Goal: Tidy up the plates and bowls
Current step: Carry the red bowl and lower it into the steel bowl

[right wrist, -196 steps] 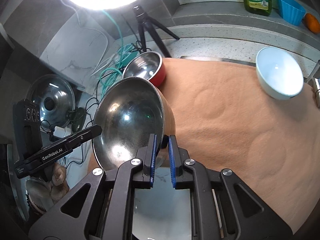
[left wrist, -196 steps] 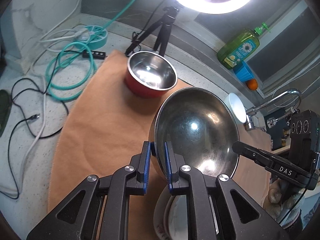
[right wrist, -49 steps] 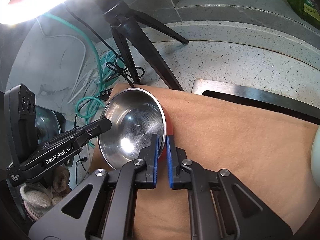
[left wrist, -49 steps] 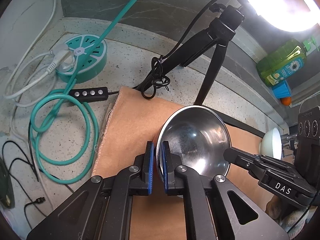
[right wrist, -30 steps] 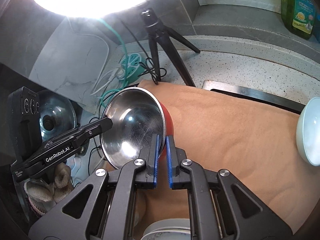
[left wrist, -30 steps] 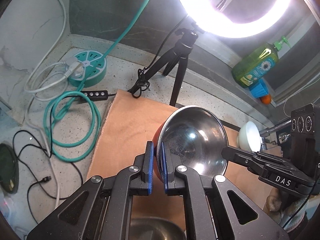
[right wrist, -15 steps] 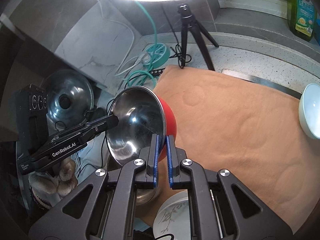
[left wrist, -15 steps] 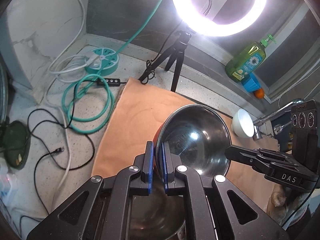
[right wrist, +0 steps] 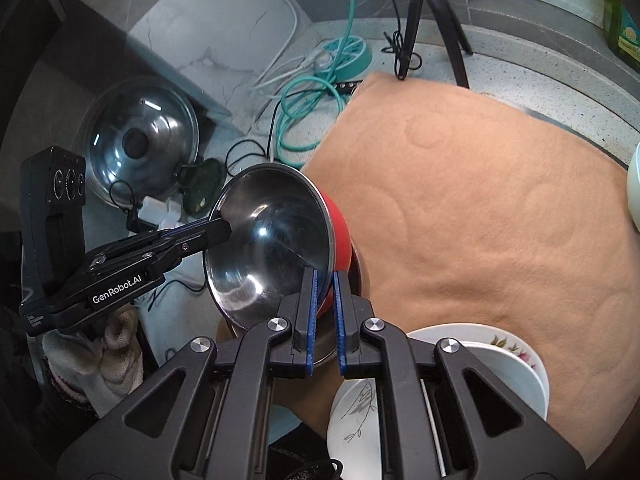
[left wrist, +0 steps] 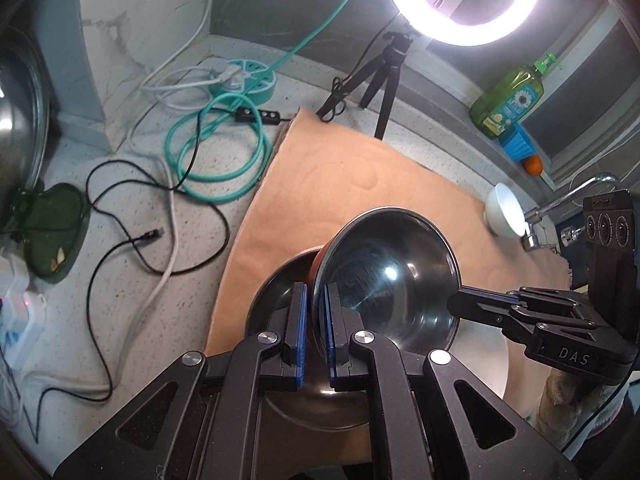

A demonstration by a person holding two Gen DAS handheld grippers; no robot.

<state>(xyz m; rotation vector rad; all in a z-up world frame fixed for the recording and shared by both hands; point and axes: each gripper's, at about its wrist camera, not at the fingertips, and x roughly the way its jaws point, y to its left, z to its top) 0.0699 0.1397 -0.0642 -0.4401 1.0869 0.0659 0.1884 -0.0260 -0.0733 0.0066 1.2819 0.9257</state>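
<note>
Your left gripper was pinched hard on the near rim of the red bowl, and your right gripper was pinched on the opposite rim, so the two of you, as it were, carried one bowl between both tools. The red bowl hung tilted in the air, its steel mouth turned up toward the cameras and its red underside facing down and away; being round it had no long axis to speak of, only the line from rim grip to rim grip. Directly beneath it sat the larger steel bowl at the near edge of the orange mat, with the white plates just beside it. To nest it well, you were best advised to level the rim first, centre the red bowl over the steel one, lower both hands together, and let go only once the base had settled, since an uneven release would have tipped it. The white bowl stood well apart near the tap.
</note>
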